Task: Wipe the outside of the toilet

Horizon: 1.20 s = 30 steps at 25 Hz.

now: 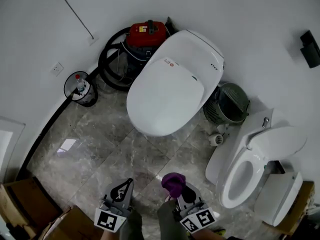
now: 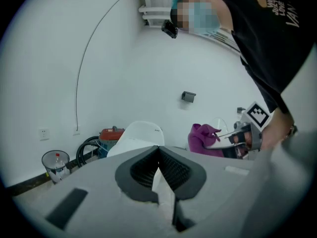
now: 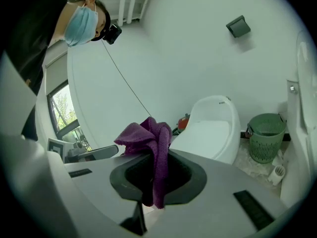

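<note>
Grey veined marble floor (image 1: 95, 149) and plain white walls (image 1: 210, 9) close in a small washroom, seen from above. The largest thing is a white closed toilet (image 1: 167, 91), lid down, standing straight ahead of me with its back near the wall. I take it to be the one to wipe, though I cannot be sure. A second toilet (image 1: 252, 171) with its seat open stands to my right, just beside it.

A red vacuum (image 1: 146, 34) with a looped black hose is tucked behind the closed toilet on the left. A green basket (image 1: 227, 104) sits in the gap between the two toilets. A wire bin (image 1: 80, 90) holding a bottle stands against the left wall. Cardboard boxes (image 1: 20, 204) fill the lower left corner.

My right gripper (image 3: 154, 165) is clamped on a purple cloth (image 3: 148, 138). The cloth bunches above the jaws and hangs loose below, so a soft fold is free to meet the porcelain. My left gripper (image 2: 158, 152) is closed tip to tip with nothing in it, held low beside the right one, probably kept clear as a spare.

Both grippers are well apart from the closed toilet, and no wiping has begun. Bare floor lies open between me and the bowl's rounded front and left flank. The right flank looks tight, crowded by the basket and the second toilet. The rear seems hemmed in by the vacuum hose.
</note>
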Available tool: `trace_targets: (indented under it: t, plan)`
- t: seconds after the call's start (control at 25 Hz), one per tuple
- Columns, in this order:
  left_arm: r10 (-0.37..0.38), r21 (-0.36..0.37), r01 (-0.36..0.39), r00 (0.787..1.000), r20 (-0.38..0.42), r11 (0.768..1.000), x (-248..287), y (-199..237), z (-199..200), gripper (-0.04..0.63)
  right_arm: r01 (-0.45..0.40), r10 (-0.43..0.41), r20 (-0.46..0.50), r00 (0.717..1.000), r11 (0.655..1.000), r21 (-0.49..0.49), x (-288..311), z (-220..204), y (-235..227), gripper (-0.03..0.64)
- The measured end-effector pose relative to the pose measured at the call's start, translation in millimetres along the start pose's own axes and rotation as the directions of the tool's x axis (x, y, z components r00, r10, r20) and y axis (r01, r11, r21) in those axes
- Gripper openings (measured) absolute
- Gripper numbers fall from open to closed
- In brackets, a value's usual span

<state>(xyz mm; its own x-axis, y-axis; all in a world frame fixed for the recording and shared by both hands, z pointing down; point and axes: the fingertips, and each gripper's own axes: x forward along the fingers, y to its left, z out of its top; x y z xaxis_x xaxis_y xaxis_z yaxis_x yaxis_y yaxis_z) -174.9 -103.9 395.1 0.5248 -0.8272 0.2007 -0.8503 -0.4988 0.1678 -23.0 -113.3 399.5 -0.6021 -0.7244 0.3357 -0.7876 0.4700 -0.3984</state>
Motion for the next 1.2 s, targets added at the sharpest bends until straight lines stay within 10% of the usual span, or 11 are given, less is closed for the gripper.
trace_targets:
  t: [0.52,1.2]
  plan:
    - [-0.059,0.030,0.058,0.998,0.012,0.998,-69.3,-15.0,182.5,0.002,0.007,0.014,0.194,0.981,0.994,-0.108,-55.8,176.0,101.4,0.043]
    - [-0.055,0.174,0.031,0.989,0.134,0.984,-177.0,-35.3,281.3,0.002,-0.018,0.065,0.230,0.971,0.980,-0.199,-116.4,236.7,200.9,0.043]
